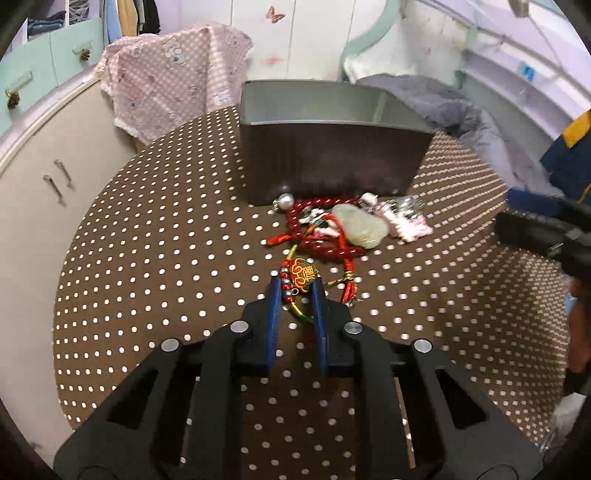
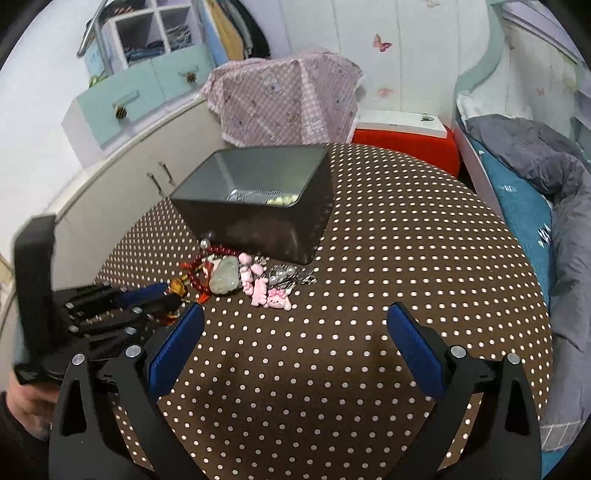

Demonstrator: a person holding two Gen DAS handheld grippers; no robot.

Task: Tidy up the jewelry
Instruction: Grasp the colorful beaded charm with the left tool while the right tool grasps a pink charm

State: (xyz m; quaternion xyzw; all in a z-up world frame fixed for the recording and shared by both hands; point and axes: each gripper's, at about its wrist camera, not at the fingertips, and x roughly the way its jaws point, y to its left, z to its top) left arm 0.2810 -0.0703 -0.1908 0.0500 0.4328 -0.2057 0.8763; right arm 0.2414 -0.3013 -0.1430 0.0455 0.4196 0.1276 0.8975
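- The left gripper (image 1: 298, 286) has its jaws closed around the red-and-gold knotted charm (image 1: 303, 276) at the near end of the jewelry pile (image 2: 240, 275), low on the dotted table (image 2: 369, 295).
- Judging by this, the pick is underway; next comes a lift into the dark box (image 2: 258, 173) just behind, which already holds beads.
- The right gripper (image 2: 295, 332) hangs spread wide, holding nothing.

This is a bedroom in a home. A bed (image 2: 532, 192) is at the right. Clothes (image 2: 240, 26) hang at the top.
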